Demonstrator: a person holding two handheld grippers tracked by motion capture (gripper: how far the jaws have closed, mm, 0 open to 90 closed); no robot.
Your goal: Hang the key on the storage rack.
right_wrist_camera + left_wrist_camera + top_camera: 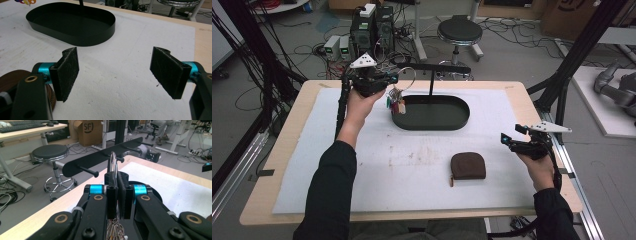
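My left gripper [394, 78] is shut on a metal key ring [408, 76], held up beside the left end of a black peg rack [434, 67]. Keys and coloured tags [396, 102] dangle from the ring over the left rim of the black oval tray [432, 124]. In the left gripper view the ring [113, 160] stands upright between the closed pads, just short of the rack's pegs [87, 170]. My right gripper [507, 140] hovers open at the table's right side; its pads [67, 72] are wide apart over the white mat. A brown zip pouch [468, 166] lies on the mat left of it.
The rack stands on a thin post [431, 85] rising from the tray. A white mat [362, 165] covers most of the wooden table. A black stool [459, 31], computer boxes [371, 27] and cables sit on the floor behind. Black frame bars [579, 55] rise at the right.
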